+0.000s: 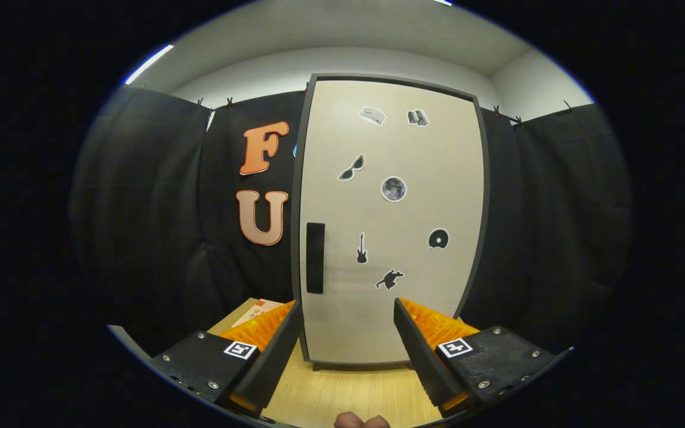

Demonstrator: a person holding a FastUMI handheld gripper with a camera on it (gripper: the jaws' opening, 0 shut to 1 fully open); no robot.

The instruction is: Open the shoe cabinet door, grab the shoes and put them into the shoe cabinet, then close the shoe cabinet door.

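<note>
The shoe cabinet stands upright straight ahead, beyond my fingers. Its pale door, framed in dark grey, is closed and carries several small black stickers. A dark vertical handle sits on the door's left edge, about mid-height. My gripper is open, with nothing between its fingers, and the lower part of the door shows through the gap. The left finger's tip lies just below and to the right of the handle, apart from it.
The cabinet rests on a light wooden tabletop. An orange and white flat thing lies on the table to the left of the cabinet, behind my left finger. Black cloth walls close in both sides. A bit of a hand shows under the fingers.
</note>
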